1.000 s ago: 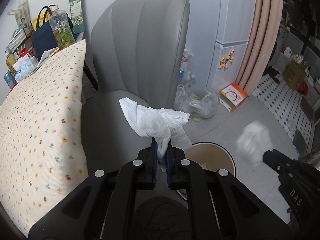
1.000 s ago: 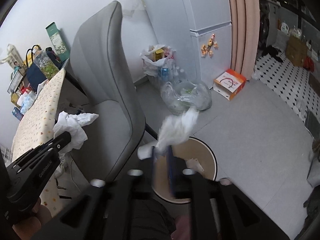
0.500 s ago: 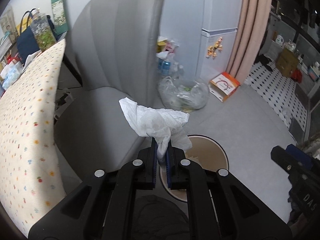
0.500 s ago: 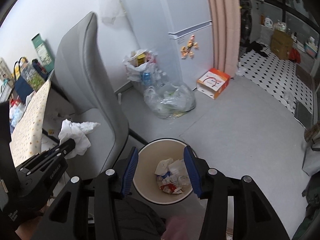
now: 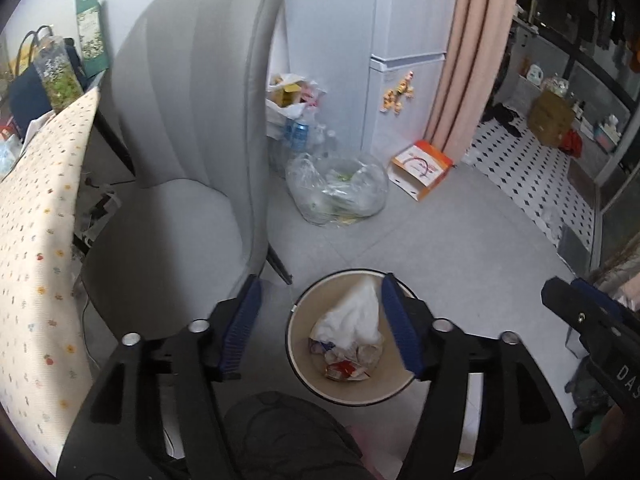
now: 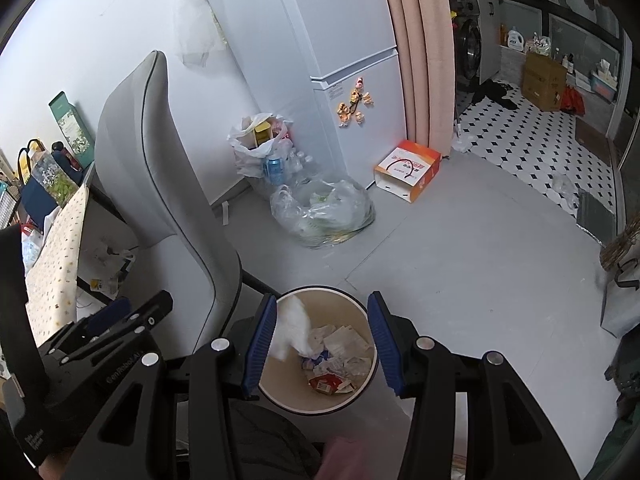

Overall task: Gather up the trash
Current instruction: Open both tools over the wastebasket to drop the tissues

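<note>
The left gripper (image 5: pixel 320 320) has just opened its jaws wide, and nothing is between them. Its blue pads (image 5: pixel 242 326) touch nothing. The white tissue (image 5: pixel 352 316) lies loose in the bin (image 5: pixel 296 364), on top of the other scraps. In the left view the bin sits at 6 o'clock, right under the spread jaws.

The right gripper (image 6: pixel 322 340) hangs over the same bin (image 6: pixel 370 376). Its jaws are spread too, a bit less wide, and they hold nothing. Through them you see the tissue (image 6: pixel 294 330) at the bin's left side, with more crumpled paper and a red wrapper (image 6: pixel 326 384) next to it.

The floor (image 6: pixel 460 260) is grey. At 1 o'clock it turns into black and white tiles. One grey chair (image 5: pixel 192 120) stands at 10 o'clock, close to the bin. A dotted cloth (image 5: pixel 36 248) is at 9 o'clock. One white fridge (image 6: pixel 340 40) and a pink curtain (image 6: pixel 420 40) are at 12 o'clock. By the fridge there are two plastic bags: one clear bag (image 6: pixel 324 212) and one white bag (image 6: pixel 256 152). One orange box (image 6: pixel 408 170) lies near the curtain.

I count two grippers, one bin, one chair, two bags and one box.
</note>
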A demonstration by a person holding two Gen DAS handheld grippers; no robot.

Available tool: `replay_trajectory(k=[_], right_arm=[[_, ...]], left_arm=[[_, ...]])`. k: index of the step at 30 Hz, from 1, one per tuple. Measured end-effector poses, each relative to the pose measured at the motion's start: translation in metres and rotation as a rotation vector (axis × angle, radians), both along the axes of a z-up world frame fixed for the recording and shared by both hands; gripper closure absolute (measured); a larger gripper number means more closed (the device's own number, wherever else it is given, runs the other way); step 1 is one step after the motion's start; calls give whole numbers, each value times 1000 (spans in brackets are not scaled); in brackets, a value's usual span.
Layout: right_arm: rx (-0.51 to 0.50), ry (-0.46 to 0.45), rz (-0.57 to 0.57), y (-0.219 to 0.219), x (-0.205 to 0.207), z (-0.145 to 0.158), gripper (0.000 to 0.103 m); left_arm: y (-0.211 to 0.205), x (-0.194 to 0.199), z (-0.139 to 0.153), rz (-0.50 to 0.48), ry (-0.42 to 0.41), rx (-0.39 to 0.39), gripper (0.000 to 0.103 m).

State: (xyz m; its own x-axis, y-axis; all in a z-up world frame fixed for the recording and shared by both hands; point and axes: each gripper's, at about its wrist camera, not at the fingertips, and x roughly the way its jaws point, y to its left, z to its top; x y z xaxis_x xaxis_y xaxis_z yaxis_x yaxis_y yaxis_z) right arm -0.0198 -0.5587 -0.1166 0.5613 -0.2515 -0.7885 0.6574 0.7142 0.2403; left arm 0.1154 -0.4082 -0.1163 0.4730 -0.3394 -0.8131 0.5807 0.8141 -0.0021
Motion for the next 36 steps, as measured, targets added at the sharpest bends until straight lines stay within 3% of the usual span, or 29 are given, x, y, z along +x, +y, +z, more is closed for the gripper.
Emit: replay_trajectory(k=[6, 10, 17, 21, 27, 36], right_arm=[[-12, -8, 21, 10, 3, 8, 55], [-32, -18, 43, 20, 8, 18, 47], [-65, -31, 104, 48, 22, 38, 38], [-124, -52, 133, 71, 26, 61, 22], [-178, -78, 151, 102, 28, 89, 9], [-244, -116, 176, 142, 22, 129, 8]], left_arm=[[13, 4, 10, 34, -9, -12, 28], [28, 5, 22, 62, -36, -23, 21], [68, 8, 47, 139, -86, -62, 18], [99, 9, 67, 194, -121, -104, 11], [139, 6, 90, 245, -165, -143, 6], [193, -3, 117, 308, -200, -197, 6]])
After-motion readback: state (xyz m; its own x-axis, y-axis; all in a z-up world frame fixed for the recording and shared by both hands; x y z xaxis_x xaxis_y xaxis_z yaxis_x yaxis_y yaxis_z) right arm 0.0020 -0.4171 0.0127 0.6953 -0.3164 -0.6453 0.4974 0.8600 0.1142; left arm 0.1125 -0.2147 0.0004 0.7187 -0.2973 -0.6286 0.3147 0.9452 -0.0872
